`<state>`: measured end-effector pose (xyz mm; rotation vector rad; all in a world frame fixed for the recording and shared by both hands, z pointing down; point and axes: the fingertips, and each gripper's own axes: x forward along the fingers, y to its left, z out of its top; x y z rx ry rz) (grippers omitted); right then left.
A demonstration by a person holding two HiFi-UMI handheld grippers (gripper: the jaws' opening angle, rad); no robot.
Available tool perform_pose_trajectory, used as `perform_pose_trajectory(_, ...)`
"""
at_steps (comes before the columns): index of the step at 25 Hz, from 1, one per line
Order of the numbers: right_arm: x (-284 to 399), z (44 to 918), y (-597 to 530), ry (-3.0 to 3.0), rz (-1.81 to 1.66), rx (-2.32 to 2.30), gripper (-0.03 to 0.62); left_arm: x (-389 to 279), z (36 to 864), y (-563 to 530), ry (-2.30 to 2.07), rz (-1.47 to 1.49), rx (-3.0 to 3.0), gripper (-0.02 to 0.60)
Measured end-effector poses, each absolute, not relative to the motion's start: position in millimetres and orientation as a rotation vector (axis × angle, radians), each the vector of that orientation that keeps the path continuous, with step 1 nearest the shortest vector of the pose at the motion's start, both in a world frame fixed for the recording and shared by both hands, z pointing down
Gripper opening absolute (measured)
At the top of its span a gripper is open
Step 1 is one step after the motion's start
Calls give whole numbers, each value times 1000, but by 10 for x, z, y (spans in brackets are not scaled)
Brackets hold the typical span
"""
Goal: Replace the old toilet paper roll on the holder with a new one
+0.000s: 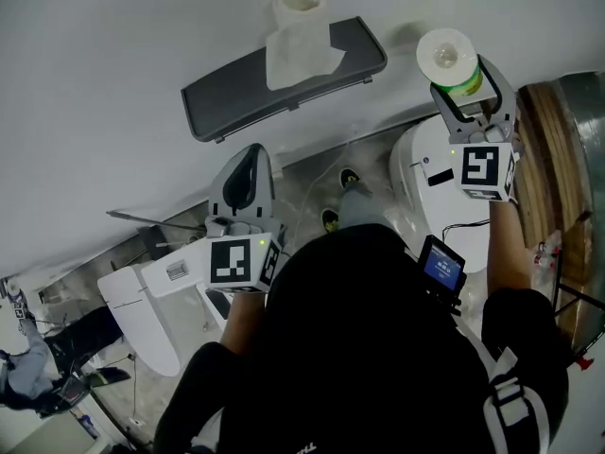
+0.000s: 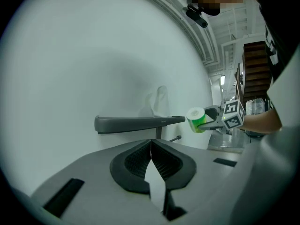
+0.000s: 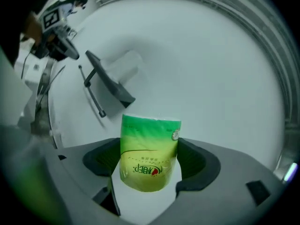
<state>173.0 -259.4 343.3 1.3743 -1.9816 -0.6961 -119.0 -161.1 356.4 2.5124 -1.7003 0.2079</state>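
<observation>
A dark grey holder shelf is fixed to the white wall, and the old white roll stands on it with a sheet hanging down. My right gripper is shut on the new roll in its green wrapper, held up to the right of the shelf. The right gripper view has that roll upright between the jaws, with the holder and its thin bar beyond. My left gripper sits lower, below the shelf, jaws shut and empty. In its own view the left gripper faces the holder and the new roll.
A white toilet stands below my right gripper and another white fixture at the lower left. Wooden steps rise along the right edge. A person crouches in the bottom left corner.
</observation>
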Motion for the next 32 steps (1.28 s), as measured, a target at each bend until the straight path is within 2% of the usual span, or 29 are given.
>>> perform_pose_trajectory(12, 1394, 3958, -2615, -1662, -994, 1088, 382, -1330, 3563, -1544, -1749, 209, 2462, 23)
perform_pose_trajectory(32, 874, 4227, -2709, -1576, -1110, 889, 382, -1448, 3553, -1546, -1791, 211, 2430, 23)
